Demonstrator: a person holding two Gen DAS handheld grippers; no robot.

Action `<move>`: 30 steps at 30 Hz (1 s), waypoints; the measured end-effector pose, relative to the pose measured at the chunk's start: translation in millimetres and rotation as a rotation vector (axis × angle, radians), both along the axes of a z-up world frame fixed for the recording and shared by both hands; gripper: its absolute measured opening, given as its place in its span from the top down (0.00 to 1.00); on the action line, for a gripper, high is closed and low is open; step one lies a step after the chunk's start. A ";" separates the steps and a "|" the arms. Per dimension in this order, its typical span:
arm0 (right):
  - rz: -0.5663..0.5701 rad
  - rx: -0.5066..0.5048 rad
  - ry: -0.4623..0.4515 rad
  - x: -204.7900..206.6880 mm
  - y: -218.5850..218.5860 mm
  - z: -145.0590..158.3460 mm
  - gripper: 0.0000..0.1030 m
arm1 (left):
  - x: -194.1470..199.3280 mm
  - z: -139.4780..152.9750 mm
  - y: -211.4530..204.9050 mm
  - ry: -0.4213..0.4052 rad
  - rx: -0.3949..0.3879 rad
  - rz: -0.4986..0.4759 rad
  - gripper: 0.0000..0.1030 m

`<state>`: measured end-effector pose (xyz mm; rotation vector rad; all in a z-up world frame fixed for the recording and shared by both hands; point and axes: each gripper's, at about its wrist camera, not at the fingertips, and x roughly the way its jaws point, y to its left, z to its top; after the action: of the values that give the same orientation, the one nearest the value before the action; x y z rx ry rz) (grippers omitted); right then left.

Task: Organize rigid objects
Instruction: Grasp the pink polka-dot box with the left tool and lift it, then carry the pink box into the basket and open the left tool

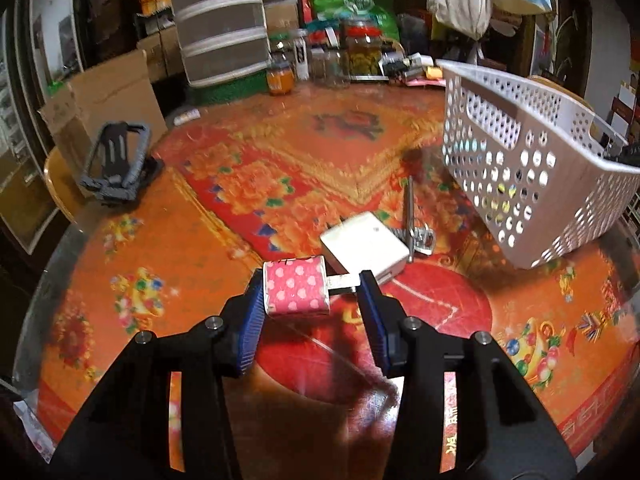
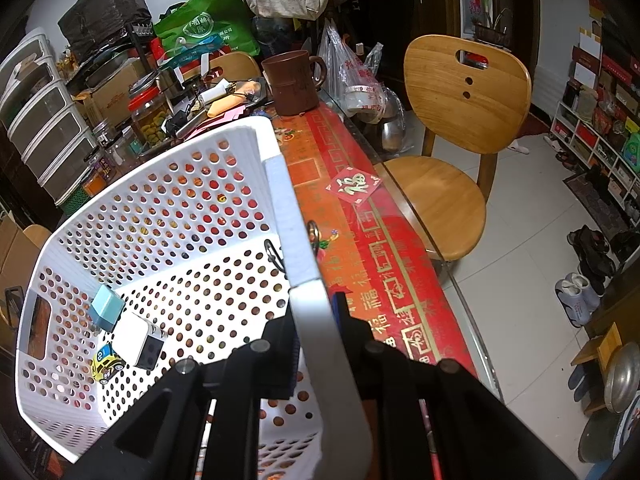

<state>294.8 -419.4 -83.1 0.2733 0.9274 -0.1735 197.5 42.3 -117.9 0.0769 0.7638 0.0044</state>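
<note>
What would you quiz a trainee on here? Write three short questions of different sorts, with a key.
1. True or false: the right gripper is clamped on the rim of the white basket.
2. Which of these lies inside the basket? A. yellow toy car B. brown mug C. wooden chair
3. Fill in: the left gripper has its jaws ____ on either side of the pink heart-patterned box.

Key: 1 true; 2 A; 3 open.
</note>
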 end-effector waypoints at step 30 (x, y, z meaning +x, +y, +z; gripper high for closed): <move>-0.001 0.001 -0.001 -0.1 0.3 -0.1 0.89 | 54.2 133.0 -103.8 -0.190 0.137 -0.098 0.59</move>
<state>294.7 -419.1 -83.2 0.2748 0.9264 -0.1737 251.7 -61.4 15.1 0.2411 0.5684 -0.0293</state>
